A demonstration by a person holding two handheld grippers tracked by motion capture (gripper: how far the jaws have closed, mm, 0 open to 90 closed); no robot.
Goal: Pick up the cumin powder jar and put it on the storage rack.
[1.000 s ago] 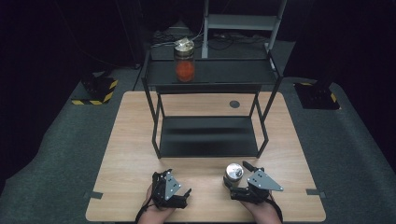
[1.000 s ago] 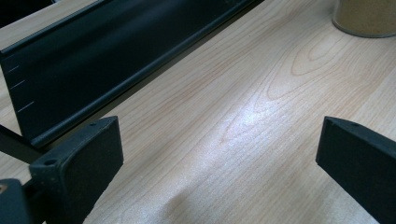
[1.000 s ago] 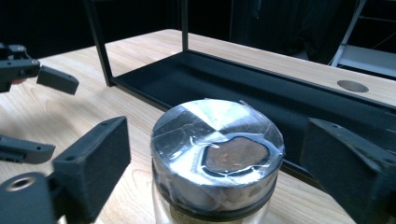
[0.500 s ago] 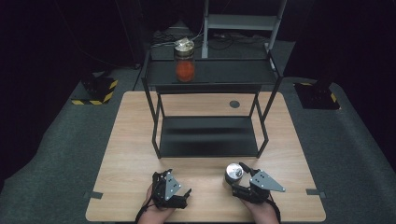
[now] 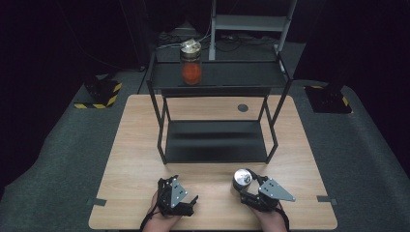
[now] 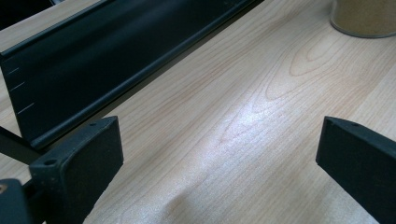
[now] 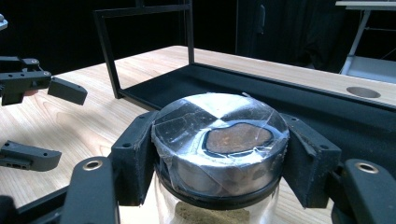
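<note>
Right tool clamps the rigid, breakable glass jar at its taped lid; left tool stands apart, empty.

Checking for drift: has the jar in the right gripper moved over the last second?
No. The jar in the right gripper sits at the same spot before the shelf frame's front edge.

Dark room w/ grey carpet floor, hazard-striped bases, wood table.
</note>
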